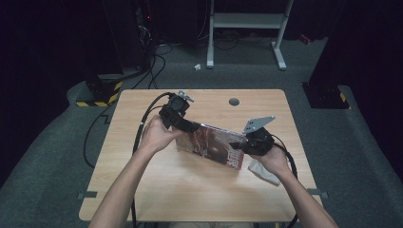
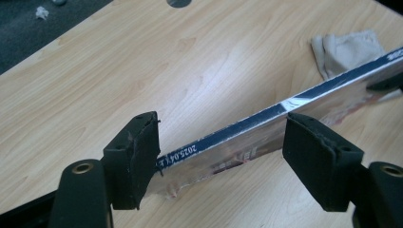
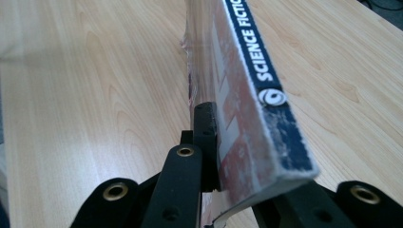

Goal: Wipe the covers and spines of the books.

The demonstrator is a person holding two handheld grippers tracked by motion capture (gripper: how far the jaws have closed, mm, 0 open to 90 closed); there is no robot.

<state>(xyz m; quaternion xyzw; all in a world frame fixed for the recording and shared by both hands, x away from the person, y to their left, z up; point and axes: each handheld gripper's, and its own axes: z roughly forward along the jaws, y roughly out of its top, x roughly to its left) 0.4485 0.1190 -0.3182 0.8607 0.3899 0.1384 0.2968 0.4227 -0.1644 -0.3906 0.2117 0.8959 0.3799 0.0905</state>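
Nearest us, our two hands each carry one gripper: the right gripper (image 1: pixel 236 145) has its jaws clenched on the near end of the one magazine (image 1: pixel 210 144), whose blue spine reads "SCIENCE FICTION" in the right gripper view. The magazine hangs tilted just above the wooden surface (image 1: pixel 142 185), and at its far end our left gripper (image 1: pixel 194 126) has its jaws released, straddling the spine without pressing it. One crumpled white cloth (image 1: pixel 264 172) lies beside our right hand; we count no containers.
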